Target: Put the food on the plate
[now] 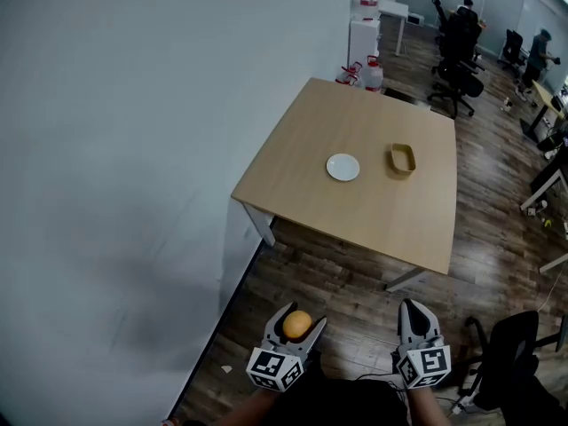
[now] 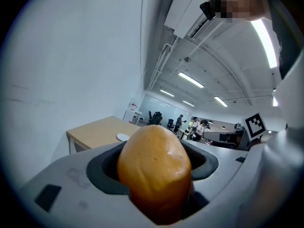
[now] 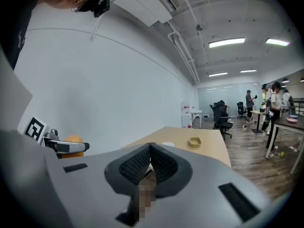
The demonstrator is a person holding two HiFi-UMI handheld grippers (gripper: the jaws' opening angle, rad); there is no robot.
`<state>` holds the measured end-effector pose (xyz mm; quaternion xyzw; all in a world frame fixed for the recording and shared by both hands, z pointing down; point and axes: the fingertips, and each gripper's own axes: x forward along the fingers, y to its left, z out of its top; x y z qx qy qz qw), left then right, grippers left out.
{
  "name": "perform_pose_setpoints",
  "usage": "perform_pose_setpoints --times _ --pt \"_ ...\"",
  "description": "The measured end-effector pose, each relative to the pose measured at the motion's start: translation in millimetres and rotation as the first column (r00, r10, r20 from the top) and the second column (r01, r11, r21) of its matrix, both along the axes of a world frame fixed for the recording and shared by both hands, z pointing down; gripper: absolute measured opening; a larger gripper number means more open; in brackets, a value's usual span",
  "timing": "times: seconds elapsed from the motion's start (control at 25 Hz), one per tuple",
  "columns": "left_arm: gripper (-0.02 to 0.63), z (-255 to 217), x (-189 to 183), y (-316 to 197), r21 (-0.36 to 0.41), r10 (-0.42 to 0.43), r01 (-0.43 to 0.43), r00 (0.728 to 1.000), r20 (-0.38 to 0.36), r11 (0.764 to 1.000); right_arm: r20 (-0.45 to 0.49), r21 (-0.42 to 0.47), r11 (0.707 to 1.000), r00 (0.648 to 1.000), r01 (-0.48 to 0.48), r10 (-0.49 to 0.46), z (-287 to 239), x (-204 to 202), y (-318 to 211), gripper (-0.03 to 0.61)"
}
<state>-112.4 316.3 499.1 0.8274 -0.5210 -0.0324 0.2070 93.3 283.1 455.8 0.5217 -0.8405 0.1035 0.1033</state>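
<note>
Head view: your left gripper [image 1: 300, 316], held low and well apart from the table [image 1: 390, 224], clamps an orange, egg-shaped food [image 1: 297, 326] between its jaws. Your right gripper [image 1: 412, 310] shows jaws pressed together with nothing between them. The white plate [image 1: 343, 167] lies on the table near a tan dish [image 1: 402, 159].

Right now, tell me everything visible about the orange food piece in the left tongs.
The orange food piece is a smooth, egg-shaped lump, yellow-orange with a faint sheen; which food it is I can't tell. It is clamped between the dark pads of the left tongs, one rounded end poking out past them. Only the tongs touch it. It is held over the wood floor, well short of the table and its white plate.
</note>
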Motion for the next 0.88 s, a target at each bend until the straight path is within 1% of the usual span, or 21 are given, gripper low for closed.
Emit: perform_pose_setpoints --times 0.2,0.32,0.4,0.52,0.64,0.88 --pt "0.316 7 -33 -31 -0.002 0.042 -0.042 0.999 -0.005 0.999 0.003 -0.043 0.999 0.999 -0.034 0.034 15 -39 -18 0.058" --pt "0.316 12 -47 -46 0.000 0.050 -0.051 0.999 -0.014 0.999 -0.006 -0.059 0.998 0.999 -0.034 0.034 23 -57 -26 0.058" --pt "0.316 12 -55 -49 0.007 0.042 -0.042 0.999 -0.020 0.999 -0.017 -0.062 0.998 0.999 -0.030 0.029 25 -64 -29 0.058" --pt "0.316 10 -61 -56 0.010 0.024 -0.024 0.999 -0.036 1.000 -0.013 -0.043 0.999 1.000 0.006 -0.007 18 -76 -40 0.058" --pt "0.316 12 -65 -68 0.013 0.029 -0.028 0.999 -0.042 1.000 -0.001 -0.011 0.999 0.999 0.042 -0.042 12 -93 -53 0.058" --pt "0.316 9 -63 -95 0.031 0.038 -0.037 0.998 -0.041 0.999 0.039 0.008 0.999 0.998 0.051 -0.051 10 -104 -78 0.058"
